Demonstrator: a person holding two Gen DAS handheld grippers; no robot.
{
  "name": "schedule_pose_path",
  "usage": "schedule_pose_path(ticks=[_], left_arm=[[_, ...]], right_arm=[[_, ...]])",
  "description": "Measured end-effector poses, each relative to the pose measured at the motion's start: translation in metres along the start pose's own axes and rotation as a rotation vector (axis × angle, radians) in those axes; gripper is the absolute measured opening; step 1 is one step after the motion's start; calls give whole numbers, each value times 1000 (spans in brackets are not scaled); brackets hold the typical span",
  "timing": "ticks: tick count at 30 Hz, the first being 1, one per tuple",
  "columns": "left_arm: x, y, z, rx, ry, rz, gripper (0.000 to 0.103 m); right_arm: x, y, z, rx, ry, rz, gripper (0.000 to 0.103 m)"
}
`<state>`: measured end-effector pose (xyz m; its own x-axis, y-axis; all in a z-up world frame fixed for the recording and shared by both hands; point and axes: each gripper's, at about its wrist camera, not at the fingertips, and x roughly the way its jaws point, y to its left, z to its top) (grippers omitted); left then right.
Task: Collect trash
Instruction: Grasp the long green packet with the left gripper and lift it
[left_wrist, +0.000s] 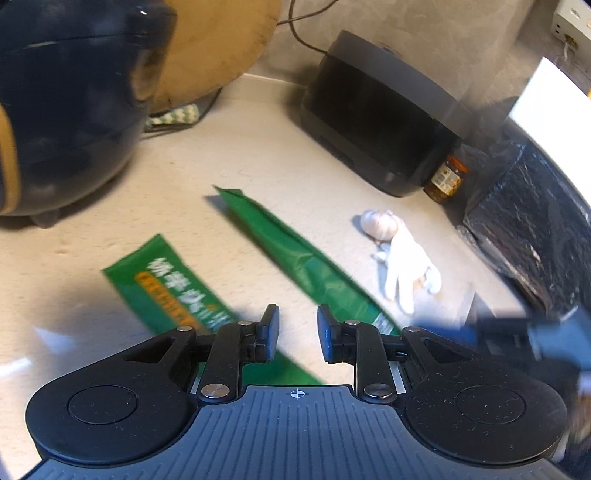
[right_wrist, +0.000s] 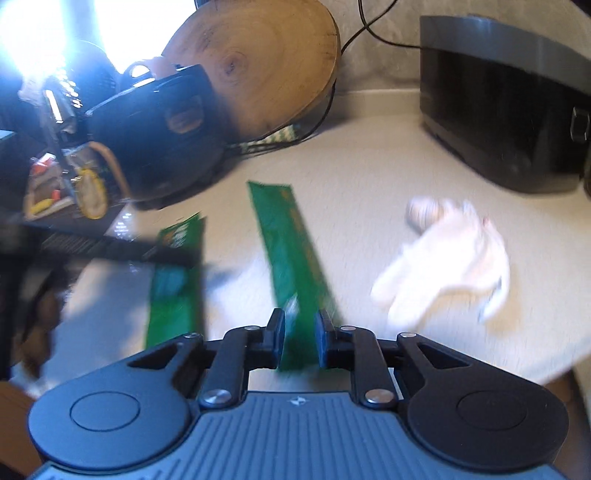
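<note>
Two long green wrappers lie on the pale counter. In the left wrist view the printed wrapper (left_wrist: 166, 291) runs under my left gripper (left_wrist: 297, 332), which is open and empty above the counter. The plain green wrapper (left_wrist: 295, 258) lies diagonally to its right. In the right wrist view my right gripper (right_wrist: 299, 339) is open, with the near end of the middle green wrapper (right_wrist: 291, 251) between its fingers; contact is unclear in the blur. The other wrapper (right_wrist: 177, 280) lies to the left. Crumpled white tissue (right_wrist: 450, 254) lies to the right, also in the left wrist view (left_wrist: 406, 262).
A garlic bulb (left_wrist: 378, 223) lies beside the tissue. A black rice cooker (left_wrist: 66, 110) stands at the left, a round wooden board (right_wrist: 266, 62) leans on the wall, a dark appliance (left_wrist: 384, 122) with a jar (left_wrist: 445, 181) stands at the back right. The counter edge (right_wrist: 546, 373) is near right.
</note>
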<state>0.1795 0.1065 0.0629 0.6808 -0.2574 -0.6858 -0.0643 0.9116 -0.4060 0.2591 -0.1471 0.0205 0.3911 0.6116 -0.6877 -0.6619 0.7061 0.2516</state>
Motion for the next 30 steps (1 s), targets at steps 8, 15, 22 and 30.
schedule_pose_path(ticks=[8, 15, 22, 30], left_arm=[[41, -14, 22, -55, -57, 69, 26], [76, -52, 39, 35, -16, 118, 26], [83, -102, -1, 501, 33, 314, 30], [50, -39, 24, 38, 12, 262, 27]], right_arm=[[-43, -14, -32, -8, -104, -44, 42], [-57, -44, -46, 26, -193, -169, 66], [-56, -67, -61, 74, -229, -192, 67], [-58, -94, -85, 178, -308, -177, 74]])
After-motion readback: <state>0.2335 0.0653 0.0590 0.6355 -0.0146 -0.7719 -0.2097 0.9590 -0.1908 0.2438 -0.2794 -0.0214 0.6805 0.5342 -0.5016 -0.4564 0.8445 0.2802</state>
